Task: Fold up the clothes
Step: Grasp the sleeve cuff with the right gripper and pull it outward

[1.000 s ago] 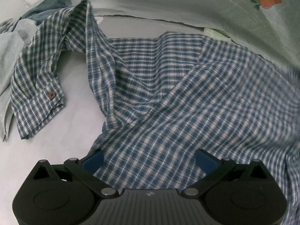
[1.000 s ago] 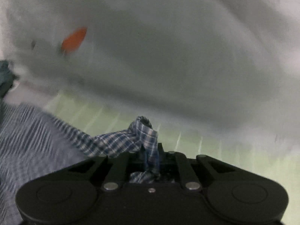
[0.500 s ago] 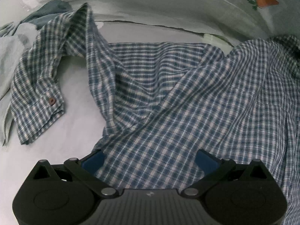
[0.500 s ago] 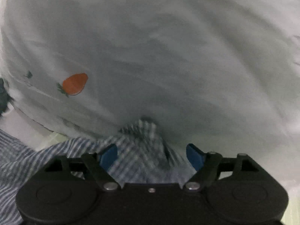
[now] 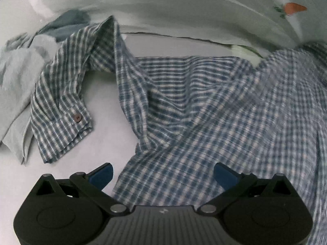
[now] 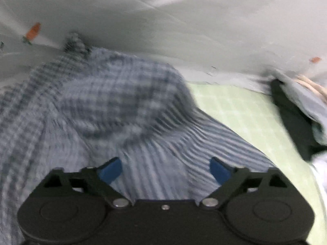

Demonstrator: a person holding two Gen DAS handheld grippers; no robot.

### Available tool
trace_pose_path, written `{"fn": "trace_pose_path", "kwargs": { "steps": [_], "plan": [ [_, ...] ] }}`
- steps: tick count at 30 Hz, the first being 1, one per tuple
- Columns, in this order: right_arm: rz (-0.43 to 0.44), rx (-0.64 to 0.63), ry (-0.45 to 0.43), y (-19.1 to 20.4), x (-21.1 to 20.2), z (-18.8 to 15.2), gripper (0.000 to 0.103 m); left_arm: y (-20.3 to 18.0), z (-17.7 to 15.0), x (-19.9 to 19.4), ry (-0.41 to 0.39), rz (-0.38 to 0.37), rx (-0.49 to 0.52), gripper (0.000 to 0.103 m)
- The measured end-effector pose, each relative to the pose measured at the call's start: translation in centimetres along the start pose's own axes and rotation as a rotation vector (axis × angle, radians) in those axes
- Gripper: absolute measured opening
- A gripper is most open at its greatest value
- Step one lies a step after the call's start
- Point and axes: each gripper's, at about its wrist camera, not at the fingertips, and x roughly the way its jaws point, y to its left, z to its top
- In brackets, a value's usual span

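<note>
- Hovering low over a blue-and-white checked shirt (image 5: 204, 110), the left tongs (image 5: 163, 174) stand spread wide with nothing between the blue pads, the shirt's near hem lying just under and between them on the pale desk (image 5: 106, 126).
- Spread just as wide and equally empty, the right tongs (image 6: 165, 168) hang over the other side of the same shirt, where a rumpled hump of cloth (image 6: 122, 94) rises just ahead of the pads; that view is blurred, so finer detail cannot be told.
- Sprawled unfolded, the shirt covers most of the desk in front of the left tongs, its body creased in soft diagonal ridges, one sleeve thrown out to the left and ending in a cuff (image 5: 67, 130) with a brown button (image 5: 77, 117).
- Judged from the way it drapes and bunches, the fabric is light, thin and limp: it should give no resistance, will sag from any single pinch, and is best taken at stiffer edges such as the hem, cuff or shoulder seam, one in each set of tongs.
- Beyond the sleeve sits a heap of pale blue-grey clothes (image 5: 22, 69); a green checked mat (image 6: 241, 112) shows right of the shirt.
- Farthest back hangs a white sheet printed with a carrot (image 5: 294, 8).
</note>
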Motion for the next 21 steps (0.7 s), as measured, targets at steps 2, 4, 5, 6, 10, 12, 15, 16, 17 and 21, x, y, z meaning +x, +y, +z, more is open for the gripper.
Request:
{"fn": "trace_pose_path", "kwargs": {
  "steps": [2, 4, 5, 6, 10, 12, 15, 16, 17, 21],
  "plan": [
    [-0.045, 0.022, 0.025, -1.6, -1.1, -1.5, 0.097, -0.3, -0.6, -0.9, 0.012, -0.028, -0.002, 0.103],
    [-0.087, 0.048, 0.039, -3.5, -2.5, -3.5, 0.097, -0.6, -1.9, -2.5, 0.015, -0.061, 0.002, 0.103],
    [-0.104, 0.062, 0.041, -4.5, -3.4, -4.5, 0.097, -0.9, -2.7, -3.5, 0.012, -0.08, 0.012, 0.103],
    [-0.123, 0.077, 0.043, -5.5, -4.3, -5.6, 0.097, -1.3, -3.5, -4.5, 0.009, -0.096, 0.023, 0.103],
    [-0.2, 0.176, 0.059, -9.6, -6.7, -9.7, 0.097, -3.8, -7.4, -7.3, 0.008, -0.144, 0.092, 0.103],
    [-0.212, 0.255, 0.071, -11.6, -7.2, -11.5, 0.097, -4.6, -9.4, -8.5, 0.021, -0.168, 0.111, 0.103],
    [-0.183, 0.358, 0.096, -13.9, -6.7, -13.6, 0.094, -5.6, -12.7, -9.9, 0.05, -0.204, 0.132, 0.103],
    [-0.162, 0.375, 0.1, -14.5, -6.5, -14.0, 0.09, -5.9, -13.8, -10.5, 0.057, -0.212, 0.142, 0.103],
    [-0.138, 0.381, 0.102, -14.8, -6.3, -14.3, 0.088, -6.2, -14.8, -11.0, 0.06, -0.216, 0.152, 0.103],
    [-0.042, 0.381, 0.09, -16.1, -6.2, -14.9, 0.052, -6.9, -17.9, -13.0, 0.041, -0.197, 0.175, 0.103]
  ]
}}
